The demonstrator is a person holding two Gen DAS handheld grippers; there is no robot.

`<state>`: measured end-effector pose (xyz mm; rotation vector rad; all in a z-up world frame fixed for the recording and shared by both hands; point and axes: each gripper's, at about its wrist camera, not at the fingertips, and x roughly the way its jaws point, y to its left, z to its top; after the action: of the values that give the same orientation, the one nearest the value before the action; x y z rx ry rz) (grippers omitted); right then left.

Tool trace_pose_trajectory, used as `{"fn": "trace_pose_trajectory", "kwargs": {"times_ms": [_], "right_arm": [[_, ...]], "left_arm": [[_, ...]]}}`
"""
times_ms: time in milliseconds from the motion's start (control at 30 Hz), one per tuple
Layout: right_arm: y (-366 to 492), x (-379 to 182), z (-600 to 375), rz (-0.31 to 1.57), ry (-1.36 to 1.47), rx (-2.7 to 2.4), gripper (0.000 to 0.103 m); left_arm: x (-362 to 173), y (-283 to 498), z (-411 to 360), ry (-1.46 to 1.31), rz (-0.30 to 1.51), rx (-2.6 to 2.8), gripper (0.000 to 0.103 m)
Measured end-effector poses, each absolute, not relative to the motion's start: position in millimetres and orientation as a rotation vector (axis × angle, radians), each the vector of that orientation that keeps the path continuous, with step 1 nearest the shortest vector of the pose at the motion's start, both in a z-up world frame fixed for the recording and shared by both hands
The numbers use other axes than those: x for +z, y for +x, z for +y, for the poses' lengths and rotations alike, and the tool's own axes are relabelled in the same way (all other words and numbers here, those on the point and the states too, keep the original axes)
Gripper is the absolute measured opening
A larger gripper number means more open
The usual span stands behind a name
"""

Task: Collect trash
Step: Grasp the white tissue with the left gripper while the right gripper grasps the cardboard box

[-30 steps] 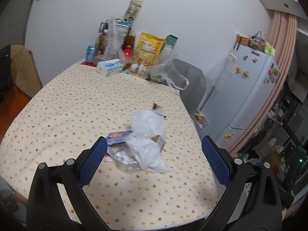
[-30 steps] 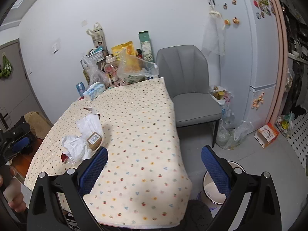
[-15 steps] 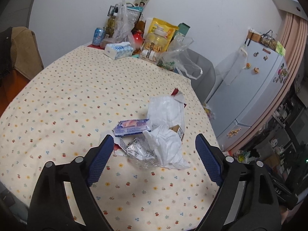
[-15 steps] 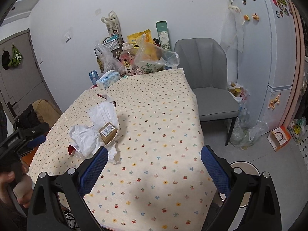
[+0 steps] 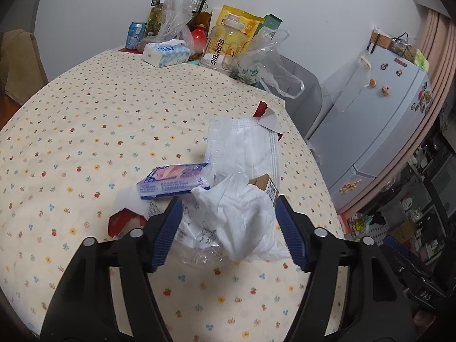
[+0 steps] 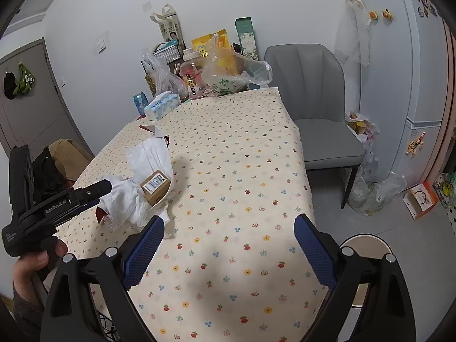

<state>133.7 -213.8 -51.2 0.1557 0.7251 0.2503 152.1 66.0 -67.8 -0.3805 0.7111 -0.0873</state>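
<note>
- Now my left gripper (image 5: 226, 228) has just been closing, tissue (image 5: 242, 213) between jaws, unpinched.
- Tissue beside box (image 5: 266, 186).
- Right gripper (image 6: 228, 252) wide open, empty.
- Risk: wrapper (image 5: 199, 245) underneath snags, drags.

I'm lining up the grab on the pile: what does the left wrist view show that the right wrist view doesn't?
Left wrist only: the left tool straddling the crumpled tissue and clear plastic wrap, jaws just been closing, pads not yet pressing; also the blue snack packet and red torn wrapper.

Right wrist only: the open right tool over bare tablecloth, the round bin on the floor, and the hand holding the left tool.

Both: tissue, small cardboard box, face mask, tissue pack.
</note>
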Motion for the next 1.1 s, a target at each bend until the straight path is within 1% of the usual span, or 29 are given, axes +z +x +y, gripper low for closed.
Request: {"fn": "trace_pose_trajectory", "kwargs": {"times_ms": [33,67,133,267,467,533,633,700,1100], "right_arm": [[135,-51,-213,0.726,0.160,0.252,0.091],[136,-51,-213,0.727,0.161,0.254,0.091],[139,-51,-210,0.728,0.161,0.259,0.091],[144,-51,-199,0.730,0.154,0.286,0.090],[152,-51,-172,0.738,0.143,0.343,0.082],[156,-52,-159,0.751,0.128,0.373,0.073],[163,-55,-144,0.774,0.124,0.413,0.064],[169,-57,-131,0.789,0.116,0.434,0.059],[206,-75,-81,0.851,0.086,0.447,0.053]], "left_arm": [[-70,155,65,-0.388,0.718,-0.094,0.046],[-72,156,65,-0.398,0.726,-0.099,0.027],[-73,156,67,-0.414,0.732,-0.097,0.007],[-57,144,74,-0.419,0.663,-0.094,0.006],[-30,126,97,-0.427,0.579,-0.055,0.006],[-30,125,105,-0.430,0.576,-0.038,0.006],[-35,123,116,-0.451,0.579,-0.018,0.006],[-40,123,122,-0.462,0.585,-0.007,0.006],[-57,123,157,-0.531,0.587,0.017,0.006]]}}
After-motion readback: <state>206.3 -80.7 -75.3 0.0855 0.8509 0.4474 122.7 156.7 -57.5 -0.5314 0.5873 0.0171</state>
